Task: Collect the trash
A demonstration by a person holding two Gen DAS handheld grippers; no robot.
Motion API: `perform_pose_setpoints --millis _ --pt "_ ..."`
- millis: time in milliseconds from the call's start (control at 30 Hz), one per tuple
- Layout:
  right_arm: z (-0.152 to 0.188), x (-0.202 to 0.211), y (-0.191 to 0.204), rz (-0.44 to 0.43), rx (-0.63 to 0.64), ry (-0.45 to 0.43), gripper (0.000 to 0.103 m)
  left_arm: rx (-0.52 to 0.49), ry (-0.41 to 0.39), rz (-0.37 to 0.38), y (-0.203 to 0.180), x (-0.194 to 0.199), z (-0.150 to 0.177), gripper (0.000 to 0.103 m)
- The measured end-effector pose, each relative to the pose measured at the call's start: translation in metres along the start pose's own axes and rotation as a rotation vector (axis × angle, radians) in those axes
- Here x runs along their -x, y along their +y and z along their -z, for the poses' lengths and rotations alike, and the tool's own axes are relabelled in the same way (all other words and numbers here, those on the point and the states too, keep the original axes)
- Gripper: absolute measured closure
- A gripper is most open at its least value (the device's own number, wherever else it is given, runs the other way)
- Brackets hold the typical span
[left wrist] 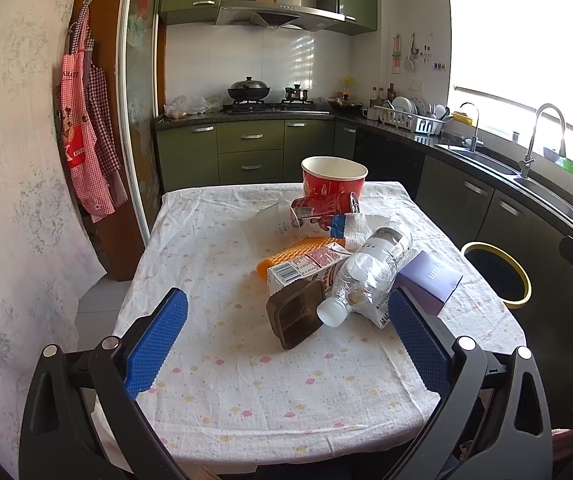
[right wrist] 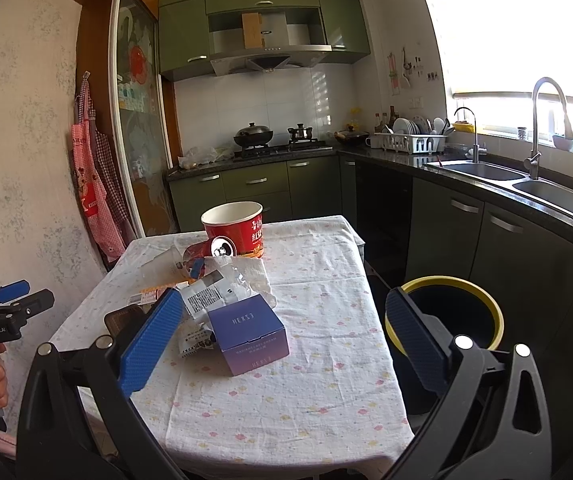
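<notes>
Trash lies piled on the cloth-covered table: a red paper bucket, a red can, an orange wrapper, a milk carton, a brown plastic tub, a clear bottle and a purple box. My left gripper is open above the table's near edge, in front of the tub. My right gripper is open, with the purple box between its fingers' lines. A black bin with a yellow rim stands right of the table.
Kitchen counter with sink runs along the right wall; green cabinets and stove stand behind. Aprons hang on the left wall. The other hand-held gripper shows at the left edge of the right wrist view.
</notes>
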State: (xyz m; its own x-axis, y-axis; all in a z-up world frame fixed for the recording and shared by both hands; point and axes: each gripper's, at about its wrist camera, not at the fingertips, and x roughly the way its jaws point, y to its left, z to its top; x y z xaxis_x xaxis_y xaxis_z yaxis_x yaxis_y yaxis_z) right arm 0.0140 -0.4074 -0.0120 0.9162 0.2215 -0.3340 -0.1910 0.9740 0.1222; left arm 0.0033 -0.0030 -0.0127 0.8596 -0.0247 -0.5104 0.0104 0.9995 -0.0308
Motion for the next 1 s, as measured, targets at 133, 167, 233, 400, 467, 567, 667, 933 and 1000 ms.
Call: perform_pose_setpoints --millis 133,167,233,400,467,567,667,933,1000 --pt "0.0 0.0 0.0 0.001 0.001 0.0 0.006 -0.002 0.005 0.001 -0.001 -0.002 0.0 0.004" --pt "0.0 -0.001 0.0 0.002 0.001 0.002 0.006 -0.002 0.007 0.0 -0.001 -0.003 0.0 0.004" --pt "0.002 -0.003 -0.001 0.005 0.003 0.009 0.006 -0.003 0.012 -0.001 -0.001 -0.005 0.0 0.004" --pt "-0.002 -0.018 0.0 0.048 0.044 0.036 0.006 0.001 0.016 -0.008 0.002 -0.02 -0.009 0.004" --pt "-0.008 -0.028 -0.001 0.037 0.046 0.063 0.006 0.005 0.022 -0.018 0.006 -0.03 -0.014 0.004" --pt "-0.02 -0.047 -0.007 -0.013 0.014 0.12 0.006 0.024 0.037 -0.018 0.015 -0.047 -0.025 0.004" --pt "-0.035 -0.071 -0.009 -0.049 0.02 0.174 0.006 0.009 0.019 -0.056 0.022 -0.063 -0.04 0.004" --pt "-0.086 -0.157 -0.003 -0.155 0.03 0.334 0.009 0.002 -0.009 -0.082 0.04 -0.12 -0.086 0.004" --pt "-0.101 -0.183 0.001 -0.167 0.038 0.368 0.014 0.006 -0.013 -0.082 0.043 -0.137 -0.096 0.004"
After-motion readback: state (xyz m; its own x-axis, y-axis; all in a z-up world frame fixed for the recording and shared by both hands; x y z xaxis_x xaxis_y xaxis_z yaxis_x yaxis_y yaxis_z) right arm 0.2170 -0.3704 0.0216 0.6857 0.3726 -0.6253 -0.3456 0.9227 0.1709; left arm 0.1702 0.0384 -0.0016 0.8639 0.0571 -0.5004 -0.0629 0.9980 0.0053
